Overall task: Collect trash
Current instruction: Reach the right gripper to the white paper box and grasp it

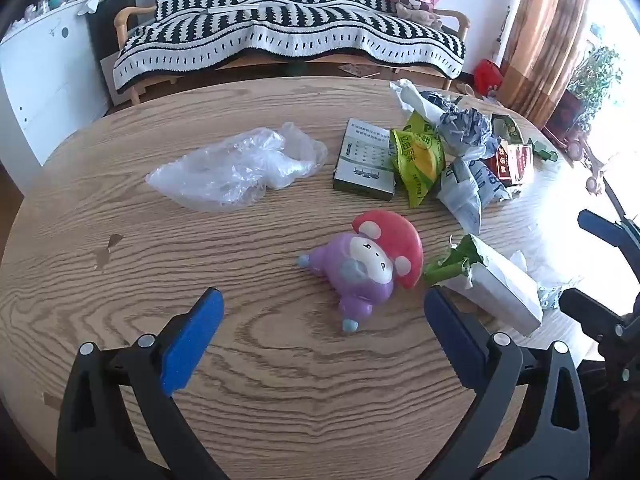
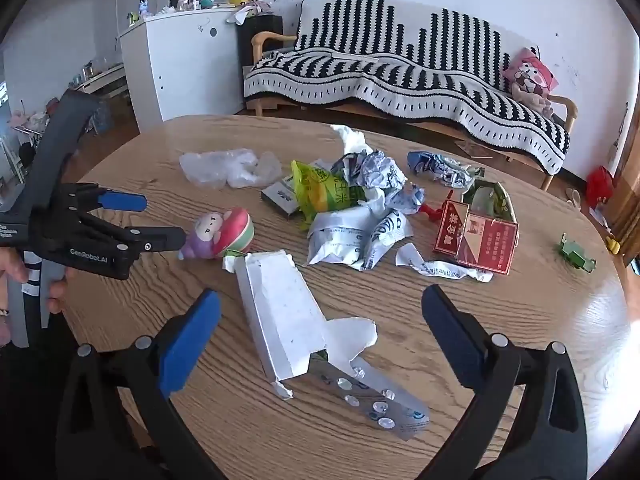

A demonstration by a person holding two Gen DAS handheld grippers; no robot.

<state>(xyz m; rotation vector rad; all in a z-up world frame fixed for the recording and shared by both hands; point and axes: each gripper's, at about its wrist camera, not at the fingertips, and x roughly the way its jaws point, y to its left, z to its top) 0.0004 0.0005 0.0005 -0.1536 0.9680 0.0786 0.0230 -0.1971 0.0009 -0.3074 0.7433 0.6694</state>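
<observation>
Between the spread fingers of the left gripper [image 1: 322, 320] lies a toy [image 1: 366, 264], ungrasped. Ahead of the right gripper [image 2: 320, 320], also released, a torn box [image 2: 280, 312] rests on the surface [image 2: 520, 320], with a blister pack [image 2: 380, 404] touching it.

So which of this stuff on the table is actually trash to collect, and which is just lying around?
Trash to collect:
clear crumpled plastic bag
yellow-green snack wrapper
crumpled white-and-blue paper bags
torn white cardboard box
silver blister pack
red cigarette packs

Just lying about:
purple squishy toy with red mushroom cap
small green toy
</observation>
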